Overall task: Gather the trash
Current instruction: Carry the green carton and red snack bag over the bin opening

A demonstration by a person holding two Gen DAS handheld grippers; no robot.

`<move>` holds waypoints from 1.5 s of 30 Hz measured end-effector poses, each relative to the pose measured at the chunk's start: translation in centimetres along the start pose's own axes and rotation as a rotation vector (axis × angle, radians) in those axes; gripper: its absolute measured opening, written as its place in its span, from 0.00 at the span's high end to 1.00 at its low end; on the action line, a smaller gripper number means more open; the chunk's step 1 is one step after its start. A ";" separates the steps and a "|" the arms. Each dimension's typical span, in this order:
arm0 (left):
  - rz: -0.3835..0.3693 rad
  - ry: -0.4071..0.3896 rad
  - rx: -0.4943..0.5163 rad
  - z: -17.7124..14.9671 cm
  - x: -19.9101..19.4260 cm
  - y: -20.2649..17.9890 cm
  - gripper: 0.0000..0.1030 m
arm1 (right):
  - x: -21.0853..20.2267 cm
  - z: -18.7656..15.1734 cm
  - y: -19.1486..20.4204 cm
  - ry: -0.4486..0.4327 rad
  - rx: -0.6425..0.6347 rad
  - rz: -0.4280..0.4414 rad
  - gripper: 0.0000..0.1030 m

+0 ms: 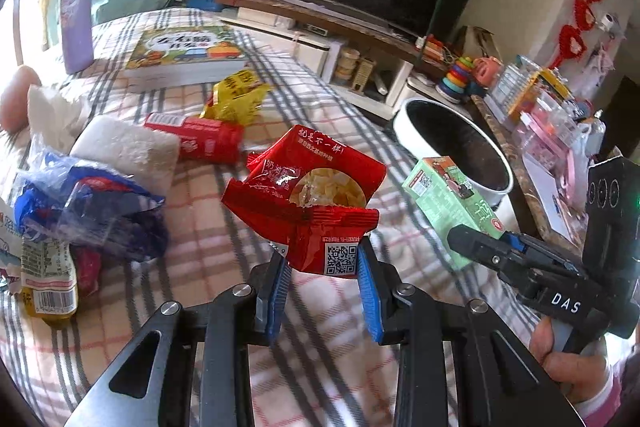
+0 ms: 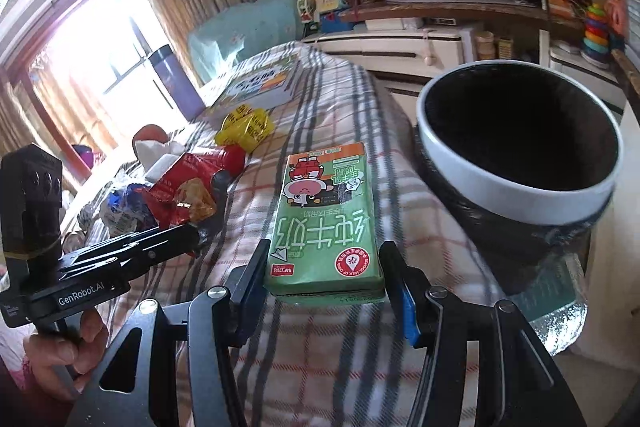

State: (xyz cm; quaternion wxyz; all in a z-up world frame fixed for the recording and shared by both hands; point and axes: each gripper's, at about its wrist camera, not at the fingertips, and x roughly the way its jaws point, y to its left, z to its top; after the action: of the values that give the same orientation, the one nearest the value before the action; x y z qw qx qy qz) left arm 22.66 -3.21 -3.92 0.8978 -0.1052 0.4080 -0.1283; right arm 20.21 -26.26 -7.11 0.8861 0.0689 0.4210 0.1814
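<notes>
Up front in the left wrist view, the left gripper point(image 1: 323, 281) pinches a red snack wrapper point(image 1: 308, 205) above the checked cloth point(image 1: 208, 227), while the right wrist view alone shows the right gripper point(image 2: 325, 277) clamping a green milk carton point(image 2: 326, 217) beside the dark-lined bin point(image 2: 516, 203), its inside too dark to read.

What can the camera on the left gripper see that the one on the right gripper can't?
Only the left wrist view shows the QR code on the red snack wrapper in the left gripper, plus the blue wrapper pile's labels. Only the right wrist view shows the window and the green milk carton's printed face. Both show the carton in the right gripper, the bin and the yellow wrapper.
</notes>
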 end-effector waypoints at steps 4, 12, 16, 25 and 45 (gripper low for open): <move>-0.014 0.004 0.016 0.1 0.1 -1.0 0.70 | -1.2 0.0 -0.9 -0.026 0.028 -0.007 0.47; -0.037 0.014 0.043 0.6 0.6 -2.8 0.70 | -3.1 0.1 -2.6 -0.060 0.061 -0.027 0.47; -0.049 0.018 0.058 1.0 1.1 -3.7 0.70 | -3.6 0.2 -3.4 -0.074 0.080 -0.034 0.47; -0.063 0.026 0.090 1.7 2.3 -5.2 0.70 | -4.8 0.2 -5.3 -0.098 0.112 -0.059 0.47; -0.084 0.040 0.155 3.9 5.2 -8.9 0.70 | -6.2 1.2 -9.2 -0.133 0.171 -0.107 0.47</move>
State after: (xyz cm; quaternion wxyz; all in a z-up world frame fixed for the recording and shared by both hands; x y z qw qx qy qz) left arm 27.60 -12.90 -2.50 0.8887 -0.0498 0.4100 -0.1991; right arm 19.97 -37.05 -4.36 0.9112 0.1336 0.3786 0.0921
